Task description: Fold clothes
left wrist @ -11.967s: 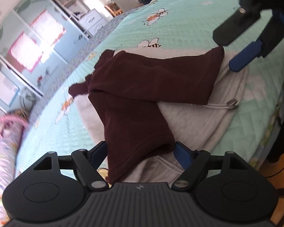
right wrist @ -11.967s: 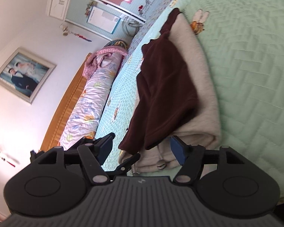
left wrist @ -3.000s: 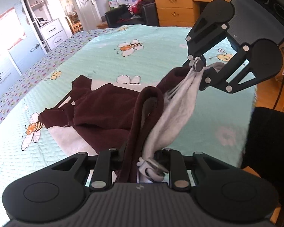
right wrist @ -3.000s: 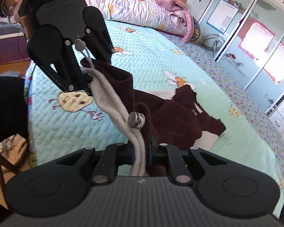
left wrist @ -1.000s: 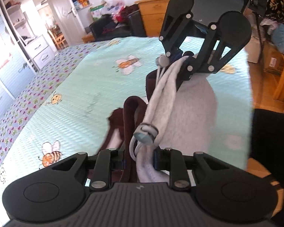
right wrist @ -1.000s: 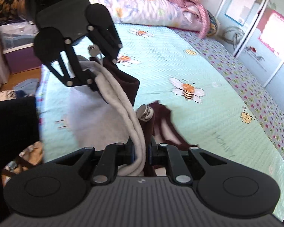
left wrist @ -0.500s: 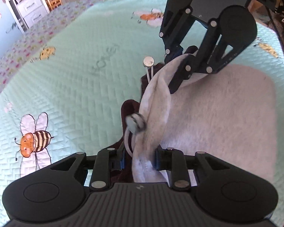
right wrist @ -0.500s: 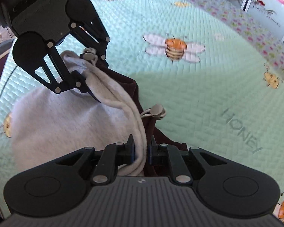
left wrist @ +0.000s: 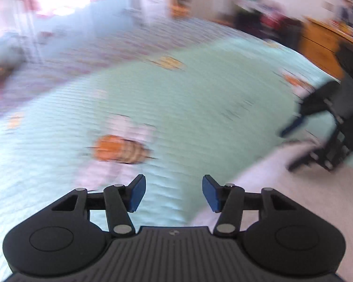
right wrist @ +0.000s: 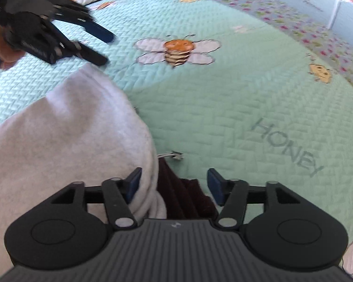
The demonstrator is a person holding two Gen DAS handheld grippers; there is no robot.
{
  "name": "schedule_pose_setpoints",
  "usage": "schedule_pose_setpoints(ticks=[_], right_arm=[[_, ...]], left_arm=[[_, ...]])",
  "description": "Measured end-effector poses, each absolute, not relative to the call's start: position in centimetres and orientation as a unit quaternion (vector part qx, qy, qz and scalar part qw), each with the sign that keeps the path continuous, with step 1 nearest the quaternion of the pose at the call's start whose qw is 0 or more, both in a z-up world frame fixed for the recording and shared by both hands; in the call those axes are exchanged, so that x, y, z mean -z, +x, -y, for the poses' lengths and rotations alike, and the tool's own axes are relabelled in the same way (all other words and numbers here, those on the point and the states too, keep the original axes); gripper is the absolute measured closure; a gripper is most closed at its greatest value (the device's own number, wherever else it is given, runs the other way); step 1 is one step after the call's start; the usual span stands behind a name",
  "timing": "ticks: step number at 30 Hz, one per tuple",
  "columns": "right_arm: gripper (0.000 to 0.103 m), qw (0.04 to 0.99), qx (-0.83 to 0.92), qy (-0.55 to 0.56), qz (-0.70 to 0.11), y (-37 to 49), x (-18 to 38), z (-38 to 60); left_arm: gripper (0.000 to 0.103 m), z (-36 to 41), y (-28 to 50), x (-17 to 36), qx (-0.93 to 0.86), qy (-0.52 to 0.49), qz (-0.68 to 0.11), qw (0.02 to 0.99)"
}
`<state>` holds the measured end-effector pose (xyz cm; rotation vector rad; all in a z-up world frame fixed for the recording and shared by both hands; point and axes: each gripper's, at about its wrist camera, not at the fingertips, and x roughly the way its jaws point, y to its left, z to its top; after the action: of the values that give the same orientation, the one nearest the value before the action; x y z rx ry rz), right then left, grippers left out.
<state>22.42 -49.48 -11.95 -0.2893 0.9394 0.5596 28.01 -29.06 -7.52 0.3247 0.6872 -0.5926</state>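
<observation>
The bed [right wrist: 235, 108] is big, with a green bee quilt on it. The grey garment [right wrist: 66, 141] lies in a soft, flat heap near the bed's near edge, and a dark red piece [right wrist: 181, 199] peeks out from under its edge, just in front of my right gripper [right wrist: 174, 184]. A white cord [right wrist: 170, 156] pokes out there too.

My right gripper is wide apart and holds nothing. My left gripper [left wrist: 174, 193] is wide apart too, with only quilt between its 2 blue pads. Its picture is blurry.

The heap looks folded over. I think the good thing now is to keep both grippers off the cloth so I don't drag it. The red bit may want tucking in.
</observation>
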Motion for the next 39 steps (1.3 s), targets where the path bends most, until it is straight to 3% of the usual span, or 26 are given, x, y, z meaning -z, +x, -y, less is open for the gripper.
schedule_pose_setpoints(ticks=[3,5,11,16,20,24,27,33,34,37,38,39], right_arm=[[0.034,0.866,-0.241,-0.107,-0.424,21.9,12.0,50.2],[0.033,0.874,-0.233,-0.074,-0.421,21.9,12.1,51.0],[0.033,0.906,-0.176,0.000,-0.386,21.5,10.5,54.0],[0.033,0.937,-0.113,0.102,-0.315,19.2,8.2,58.5],[0.033,0.924,-0.128,0.216,-0.288,14.8,8.3,60.5],[0.033,0.878,-0.198,0.346,-0.266,10.0,9.4,59.1],[0.033,0.838,-0.263,0.423,-0.224,6.1,10.0,57.4],[0.032,0.826,-0.242,0.453,-0.234,4.9,14.1,57.5],[0.036,0.824,-0.239,0.457,-0.236,4.8,14.7,57.5],[0.068,0.817,-0.227,0.471,-0.241,4.2,16.8,57.5],[0.085,0.815,-0.223,0.476,-0.243,4.1,17.5,57.6],[0.091,0.813,-0.219,0.480,-0.245,3.9,18.1,57.6]], left_arm=[[0.045,28.5,23.7,5.2,0.326,0.104,-0.298,0.891],[0.034,29.9,20.9,5.3,0.381,0.103,-0.305,0.867],[0.035,33.8,18.5,11.2,0.403,0.145,-0.398,0.812],[0.035,33.5,18.9,11.3,0.394,0.114,-0.397,0.821],[0.035,32.7,19.2,10.6,0.375,0.102,-0.384,0.837],[0.034,30.8,18.7,8.6,0.364,0.024,-0.351,0.862],[0.029,30.5,18.5,9.0,0.358,0.013,-0.350,0.866],[0.029,30.3,21.3,13.5,0.316,-0.003,-0.398,0.861],[0.029,30.4,21.6,14.1,0.311,0.000,-0.398,0.863],[0.028,31.3,20.9,14.8,0.309,0.040,-0.384,0.869],[0.028,31.5,20.6,14.9,0.308,0.052,-0.378,0.871],[0.028,31.5,20.6,14.8,0.309,0.054,-0.376,0.872]])
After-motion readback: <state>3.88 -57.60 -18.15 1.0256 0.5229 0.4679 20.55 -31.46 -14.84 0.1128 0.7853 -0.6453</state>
